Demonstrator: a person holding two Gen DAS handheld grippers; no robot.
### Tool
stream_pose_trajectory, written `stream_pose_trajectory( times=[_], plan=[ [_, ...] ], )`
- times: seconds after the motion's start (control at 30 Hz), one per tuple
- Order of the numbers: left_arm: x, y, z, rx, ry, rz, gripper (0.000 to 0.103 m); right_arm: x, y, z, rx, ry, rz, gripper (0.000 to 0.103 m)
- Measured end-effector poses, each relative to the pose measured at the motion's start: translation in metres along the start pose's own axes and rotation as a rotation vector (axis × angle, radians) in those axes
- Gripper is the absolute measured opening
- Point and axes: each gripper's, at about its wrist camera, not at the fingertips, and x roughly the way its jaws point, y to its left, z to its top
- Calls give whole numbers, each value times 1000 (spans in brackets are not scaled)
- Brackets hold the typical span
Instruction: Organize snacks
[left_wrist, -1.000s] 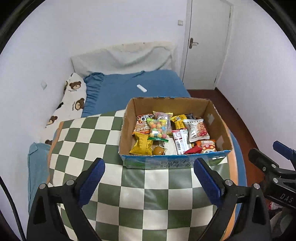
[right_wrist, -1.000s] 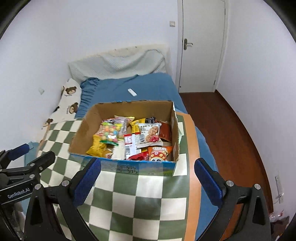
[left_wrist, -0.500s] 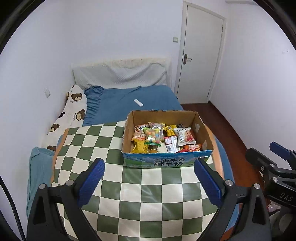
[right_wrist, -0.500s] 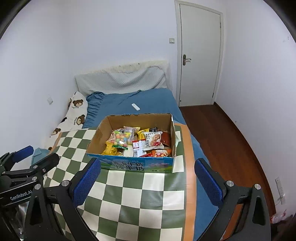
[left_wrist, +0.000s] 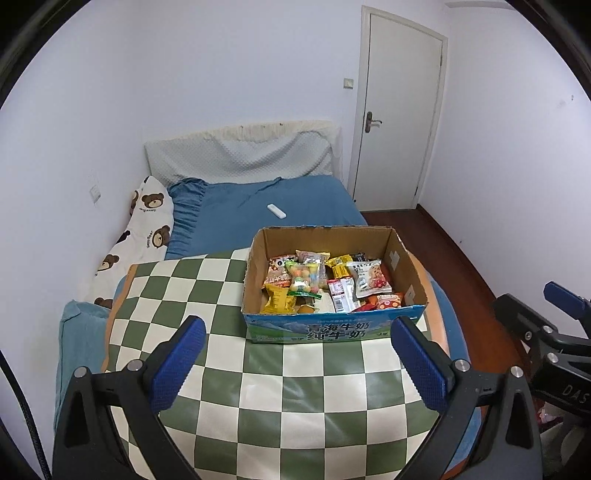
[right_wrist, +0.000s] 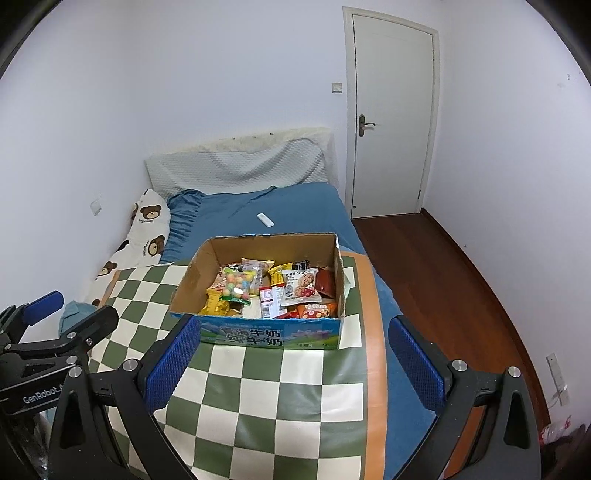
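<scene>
An open cardboard box (left_wrist: 410, 273) with a blue printed front stands on a green-and-white checkered cloth (left_wrist: 288, 398) on the bed; it also shows in the right wrist view (right_wrist: 192, 277). Several snack packets (left_wrist: 325, 280) lie inside it, among them a clear bag of coloured candy balls (right_wrist: 236, 282) and a white cookie packet (right_wrist: 301, 282). My left gripper (left_wrist: 297, 358) is open and empty, held back from the box's near side. My right gripper (right_wrist: 293, 358) is open and empty, also short of the box. Each gripper shows at the edge of the other's view.
The bed has a blue sheet (left_wrist: 280, 206) with a small white remote (left_wrist: 276, 211) on it, a bear-print pillow (left_wrist: 147, 229) at the left wall and a padded headboard (left_wrist: 240, 155). A closed white door (right_wrist: 391, 110) and wooden floor (right_wrist: 443, 280) are to the right.
Both grippers have pulled back and up from the box, so it looks smaller and farther. Both stay open and empty. The box and snacks have not moved.
</scene>
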Motion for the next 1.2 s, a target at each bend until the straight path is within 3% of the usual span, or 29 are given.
stream_pose_trajectory(
  times=[0.4, 0.7, 1.2],
  plan=[
    [70, -4, 22, 4, 57, 62, 103, 71, -13, 16, 38, 18, -33, 103],
    [104, -10, 24, 17, 123, 68, 103, 124, -19, 18, 57, 79, -41, 103],
    [117, -8, 26, 4, 137, 72, 103, 140, -19, 14, 55, 104, -52, 103]
  ],
)
